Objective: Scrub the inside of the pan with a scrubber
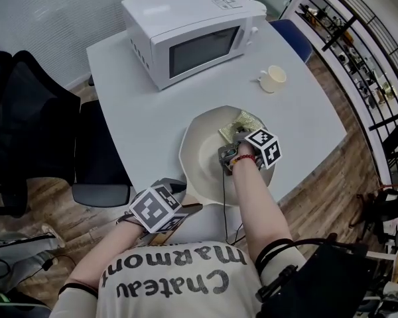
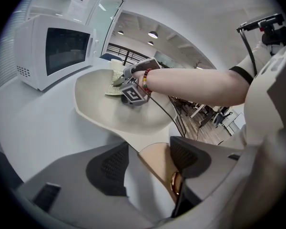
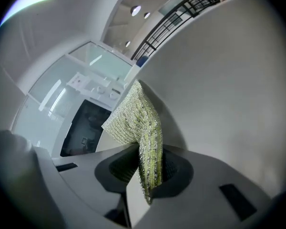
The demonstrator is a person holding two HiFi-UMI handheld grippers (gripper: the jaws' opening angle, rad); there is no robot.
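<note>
A cream pan (image 1: pixel 202 158) sits on the white table, and its wooden handle (image 1: pixel 191 209) points toward me. My left gripper (image 1: pixel 179 207) is shut on that handle (image 2: pixel 157 163), whose end with a brass ring lies against the right pad. My right gripper (image 1: pixel 235 141) reaches into the far side of the pan (image 2: pixel 109 116). It is shut on a yellow-green glittery scrubber (image 3: pixel 136 120), which is pinched on edge between its pads. The scrubber's free part (image 1: pixel 243 122) lies spread on the pan's inner wall. From the left gripper view the right gripper (image 2: pixel 120 81) shows over the scrubber (image 2: pixel 113 87).
A white microwave (image 1: pixel 186 32) stands at the back of the table, close behind the pan. A cream cup (image 1: pixel 273 78) sits to the right. A black chair (image 1: pixel 26 124) stands at the left and a blue seat (image 1: pixel 292 35) at the far right corner.
</note>
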